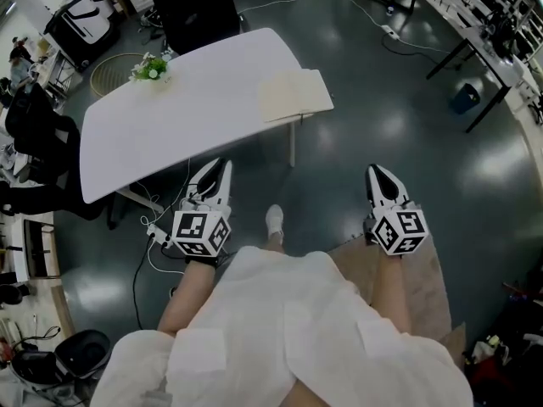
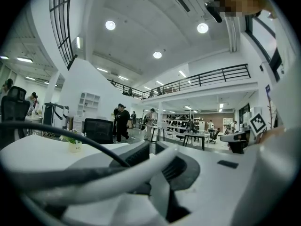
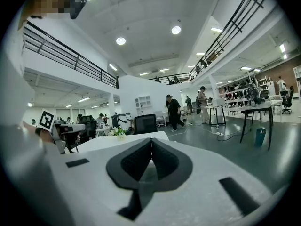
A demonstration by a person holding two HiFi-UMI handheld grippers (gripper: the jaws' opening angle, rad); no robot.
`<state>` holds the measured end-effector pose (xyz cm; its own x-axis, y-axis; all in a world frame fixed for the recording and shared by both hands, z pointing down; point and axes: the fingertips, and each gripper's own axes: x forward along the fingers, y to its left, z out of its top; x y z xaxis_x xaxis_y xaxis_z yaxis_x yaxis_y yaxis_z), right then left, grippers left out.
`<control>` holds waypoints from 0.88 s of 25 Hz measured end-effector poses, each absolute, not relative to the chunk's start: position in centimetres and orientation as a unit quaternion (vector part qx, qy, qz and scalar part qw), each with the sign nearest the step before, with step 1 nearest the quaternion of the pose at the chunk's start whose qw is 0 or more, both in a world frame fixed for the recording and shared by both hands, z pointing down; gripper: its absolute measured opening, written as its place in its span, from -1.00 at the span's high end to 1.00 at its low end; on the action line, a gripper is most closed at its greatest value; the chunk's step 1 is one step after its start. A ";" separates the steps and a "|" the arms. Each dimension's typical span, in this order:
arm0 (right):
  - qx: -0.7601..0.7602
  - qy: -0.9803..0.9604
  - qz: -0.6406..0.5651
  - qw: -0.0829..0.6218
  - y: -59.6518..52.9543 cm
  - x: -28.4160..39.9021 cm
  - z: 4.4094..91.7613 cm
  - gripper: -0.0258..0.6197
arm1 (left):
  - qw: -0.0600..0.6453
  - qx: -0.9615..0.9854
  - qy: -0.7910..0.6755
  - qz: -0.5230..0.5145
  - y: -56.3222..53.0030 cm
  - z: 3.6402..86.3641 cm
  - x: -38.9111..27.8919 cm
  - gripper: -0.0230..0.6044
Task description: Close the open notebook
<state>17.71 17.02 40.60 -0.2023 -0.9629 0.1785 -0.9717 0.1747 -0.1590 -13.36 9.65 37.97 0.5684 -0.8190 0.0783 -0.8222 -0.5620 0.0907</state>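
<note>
1. While both grippers hang short of the white table (image 1: 161,134), I see the open notebook (image 1: 294,94) lying flat at the table's right end. Its pages are spread and its right side reaches the table's edge.
2. My left gripper (image 1: 221,166) sits just beside the table's near edge, over the floor. Its jaws are pressed together with nothing between them, and a white cable (image 2: 117,173) crosses its own view.
3. My right gripper (image 1: 378,173) is out past the table's right end, well apart from the notebook. Its jaws meet tip to tip, empty.
4. A small potted plant (image 1: 150,69) stands at the table's far edge, and a black office chair (image 1: 197,11) stands beyond that far side.
5. A white shoe (image 1: 274,220) rests on the dark floor on the table's near side, between the two grippers.
</note>
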 end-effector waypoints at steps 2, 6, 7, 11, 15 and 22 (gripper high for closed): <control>0.632 -0.765 0.122 0.025 14.4 18.0 41.3 0.91 | 0.061 0.883 -0.465 0.014 6.7 38.2 -13.3 0.80; 0.625 -0.768 0.134 0.037 8.2 18.1 42.8 0.81 | 0.060 0.883 -0.466 0.012 0.1 38.0 -12.9 0.80; 0.623 -0.769 0.137 0.041 6.6 18.0 43.1 0.80 | 0.060 0.883 -0.465 0.011 -1.4 37.9 -12.7 0.80; 0.618 -0.772 0.143 0.046 0.7 17.7 43.6 0.76 | 0.062 0.886 -0.459 0.012 -6.7 37.6 -12.0 0.80; 0.618 -0.771 0.144 0.055 -4.1 17.8 44.0 0.73 | 0.073 0.891 -0.448 0.015 -11.0 38.4 -11.1 0.80; 0.628 -0.761 0.151 0.062 -10.2 19.1 44.9 0.70 | 0.081 0.896 -0.436 0.026 -17.0 39.8 -10.7 0.80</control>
